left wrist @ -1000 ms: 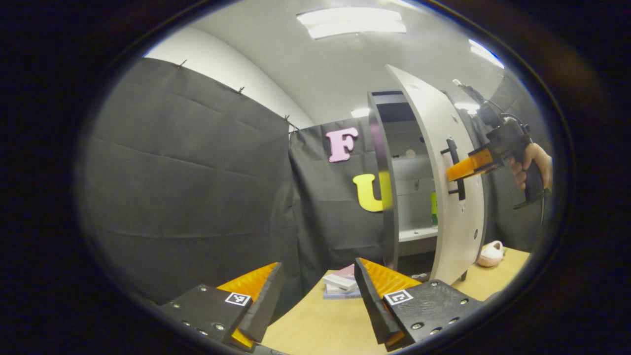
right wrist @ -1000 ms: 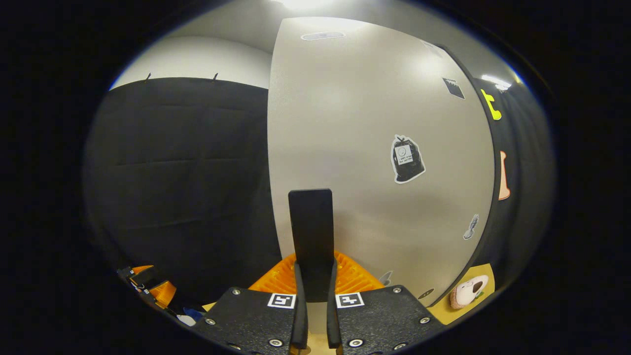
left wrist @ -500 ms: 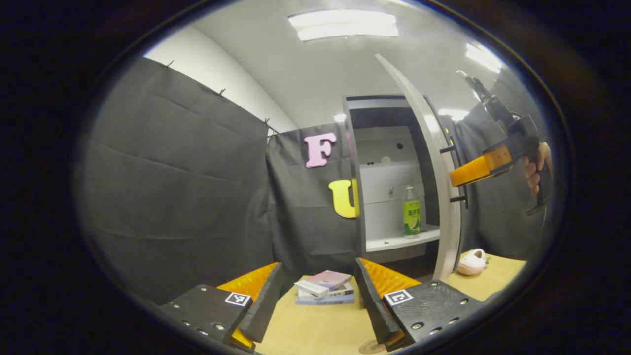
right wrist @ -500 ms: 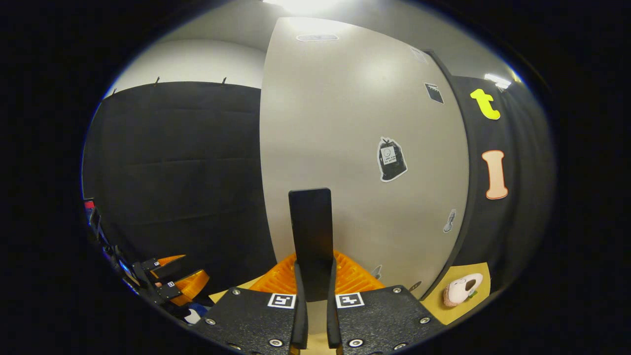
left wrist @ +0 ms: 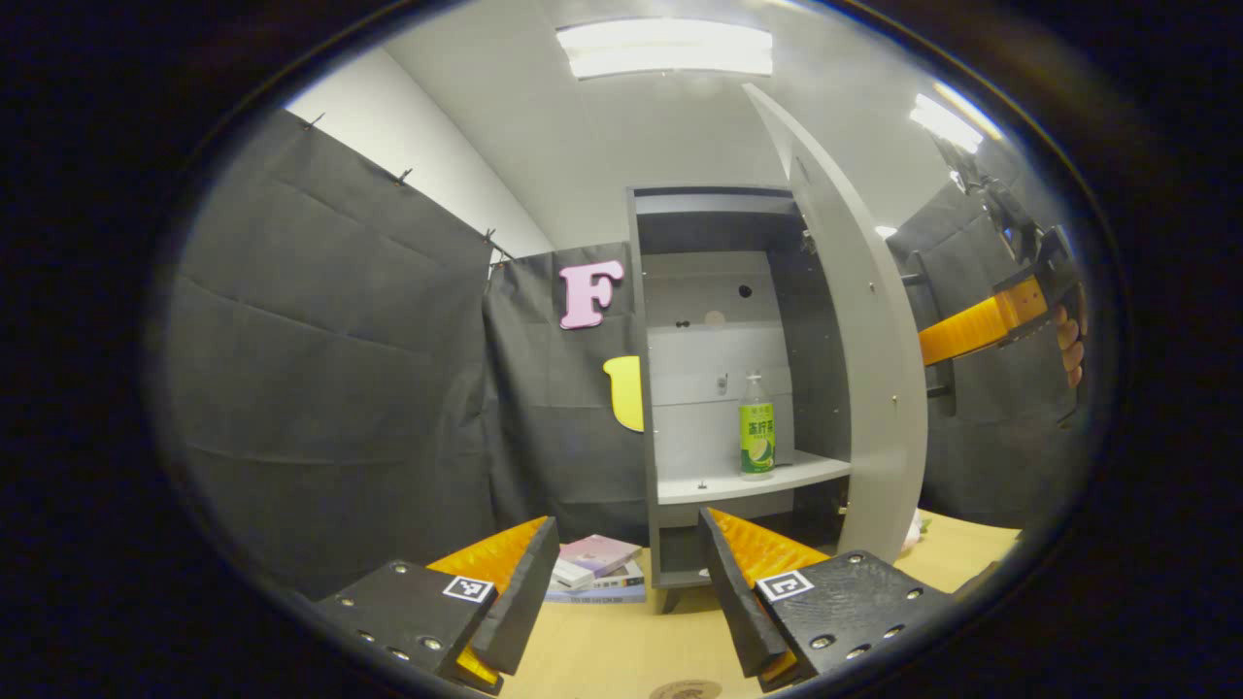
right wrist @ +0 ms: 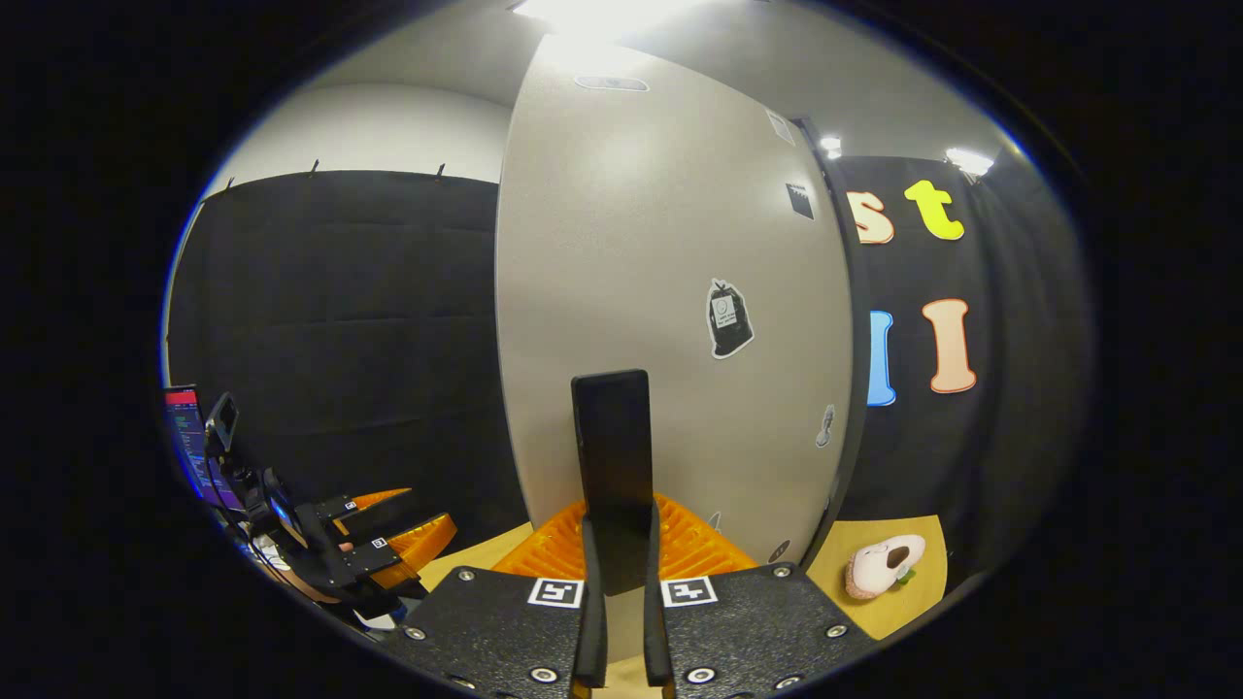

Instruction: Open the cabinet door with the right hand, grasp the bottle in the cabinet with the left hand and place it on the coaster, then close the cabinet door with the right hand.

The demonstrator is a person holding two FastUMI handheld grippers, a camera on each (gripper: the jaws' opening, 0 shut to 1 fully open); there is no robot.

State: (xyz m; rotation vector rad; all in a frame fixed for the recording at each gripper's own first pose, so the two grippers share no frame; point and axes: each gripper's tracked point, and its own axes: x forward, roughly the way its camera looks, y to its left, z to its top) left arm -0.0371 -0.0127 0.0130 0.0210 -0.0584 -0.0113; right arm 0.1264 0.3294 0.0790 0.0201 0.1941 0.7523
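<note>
Grey is the colour of the cabinet door point(left wrist: 864, 320), and in the left gripper view it stands swung wide open, seen nearly edge-on. Behind it the cabinet point(left wrist: 719, 291) shows its pale inside. On the cabinet shelf point(left wrist: 748, 478) stands the bottle point(left wrist: 756, 427), upright, clear with a green label and a white cap, close to the right side of the shelf.

The left hand-held gripper point(left wrist: 626, 582) is low in front of the cabinet. Its two fingers are spread wide apart and there is nothing between them. Under it is the wooden table point(left wrist: 621, 650). A small stack of books point(left wrist: 597, 568) lies on the table just left of the cabinet base. At the bottom edge of this view a round coaster point(left wrist: 685, 690) is partly visible on the table.

The right hand-held gripper point(right wrist: 618, 544) is closed on the black door handle point(right wrist: 612, 456), both fingers pressing on its sides. In the right gripper view the outer face of the door carries a few stickers point(right wrist: 728, 318). A small plush toy point(right wrist: 882, 566) lies on the table at the right of the door. In the left gripper view this gripper appears beyond the door edge, with a hand point(left wrist: 1068, 340) around its grip.
</note>
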